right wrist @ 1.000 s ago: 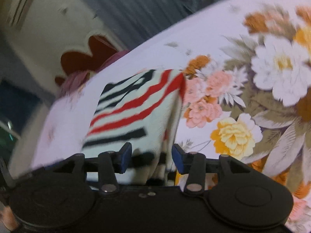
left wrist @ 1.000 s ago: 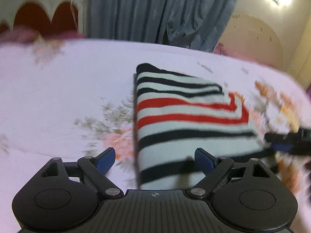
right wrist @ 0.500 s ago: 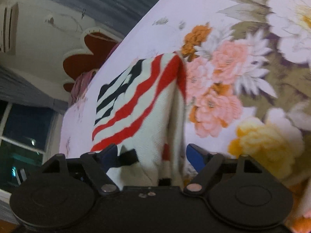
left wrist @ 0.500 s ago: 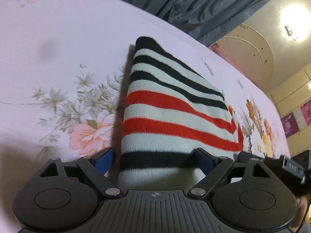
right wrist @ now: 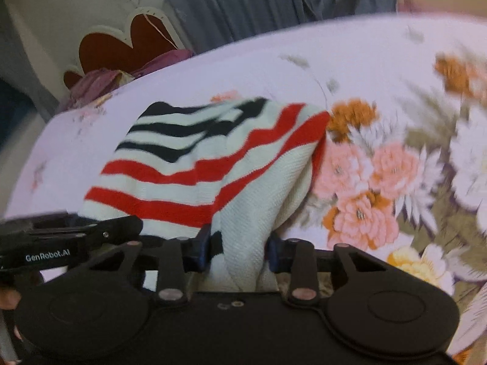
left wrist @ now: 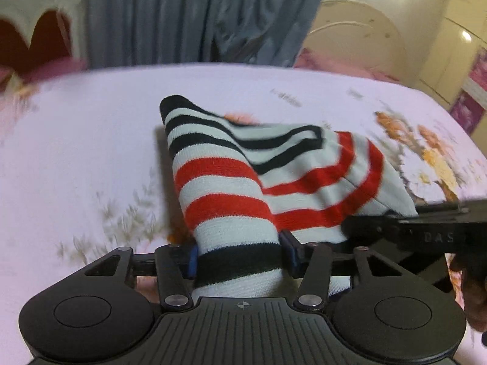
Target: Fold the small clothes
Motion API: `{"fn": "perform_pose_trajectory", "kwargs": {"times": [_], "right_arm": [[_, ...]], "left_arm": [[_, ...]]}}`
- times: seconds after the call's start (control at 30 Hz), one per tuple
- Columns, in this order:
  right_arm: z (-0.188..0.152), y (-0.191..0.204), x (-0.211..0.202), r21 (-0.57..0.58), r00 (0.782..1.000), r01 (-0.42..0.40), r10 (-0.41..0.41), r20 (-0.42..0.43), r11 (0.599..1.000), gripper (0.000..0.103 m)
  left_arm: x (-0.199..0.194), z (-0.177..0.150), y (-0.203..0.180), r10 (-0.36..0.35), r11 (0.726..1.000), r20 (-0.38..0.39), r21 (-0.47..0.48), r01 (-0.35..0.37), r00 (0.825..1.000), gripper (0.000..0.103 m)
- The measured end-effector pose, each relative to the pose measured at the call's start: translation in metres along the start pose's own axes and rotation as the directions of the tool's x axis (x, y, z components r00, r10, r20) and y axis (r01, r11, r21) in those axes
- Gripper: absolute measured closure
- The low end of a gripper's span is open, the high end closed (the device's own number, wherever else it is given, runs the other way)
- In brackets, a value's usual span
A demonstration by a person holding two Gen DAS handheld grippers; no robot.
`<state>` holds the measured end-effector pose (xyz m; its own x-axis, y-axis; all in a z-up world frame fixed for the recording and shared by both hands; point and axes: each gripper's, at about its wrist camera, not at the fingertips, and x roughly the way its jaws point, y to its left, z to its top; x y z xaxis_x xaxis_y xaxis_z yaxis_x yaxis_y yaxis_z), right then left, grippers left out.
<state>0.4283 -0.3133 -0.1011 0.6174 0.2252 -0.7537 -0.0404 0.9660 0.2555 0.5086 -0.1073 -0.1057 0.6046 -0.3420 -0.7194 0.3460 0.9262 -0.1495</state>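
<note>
A small knit garment [left wrist: 231, 182] with white, red and black stripes lies on the floral bedsheet, its near edge raised off the sheet. My left gripper [left wrist: 240, 257] is shut on its near left edge, on a black stripe. My right gripper [right wrist: 239, 248] is shut on its near right edge [right wrist: 243, 228], where the cloth bunches into a fold. The right gripper [left wrist: 426, 231] shows at the right of the left wrist view, and the left gripper [right wrist: 61, 237] at the left of the right wrist view. The far end of the garment rests on the bed.
The pale floral bedsheet [left wrist: 91, 152] spreads all around, with large printed flowers [right wrist: 380, 182] to the right. Grey curtains [left wrist: 197, 15] hang behind the bed. A scalloped headboard [right wrist: 121, 48] and purple cloth [right wrist: 100, 82] are at the far left.
Both grippers were open around the garment's near edge and have closed on it. The near edge has lifted and the cloth has bunched and curved between them.
</note>
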Motion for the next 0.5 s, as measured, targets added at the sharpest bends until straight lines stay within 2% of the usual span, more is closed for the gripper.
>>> {"fn": "perform_pose_trajectory", "kwargs": {"times": [0.1, 0.2, 0.37, 0.5], "right_arm": [[0.003, 0.03, -0.017, -0.062, 0.999, 0.011, -0.009, 0.039, 0.998, 0.071], [0.004, 0.064, -0.019, -0.083, 0.999, 0.011, -0.006, 0.054, 0.997, 0.071], [0.002, 0.143, 0.012, -0.124, 0.999, -0.022, 0.028, 0.046, 0.992, 0.071], [-0.003, 0.196, 0.048, -0.145, 0.999, -0.037, 0.04, 0.02, 0.989, 0.071]], "left_arm": [[-0.023, 0.001, 0.012, 0.0, 0.999, 0.052, 0.039, -0.002, 0.999, 0.053], [-0.049, -0.001, 0.049, -0.005, 1.0, 0.071, 0.022, 0.004, 0.997, 0.053], [-0.083, -0.015, 0.132, 0.035, 0.999, 0.054, -0.002, -0.035, 0.998, 0.053], [-0.094, -0.033, 0.189, 0.059, 0.998, 0.029, -0.03, -0.059, 0.998, 0.053]]}}
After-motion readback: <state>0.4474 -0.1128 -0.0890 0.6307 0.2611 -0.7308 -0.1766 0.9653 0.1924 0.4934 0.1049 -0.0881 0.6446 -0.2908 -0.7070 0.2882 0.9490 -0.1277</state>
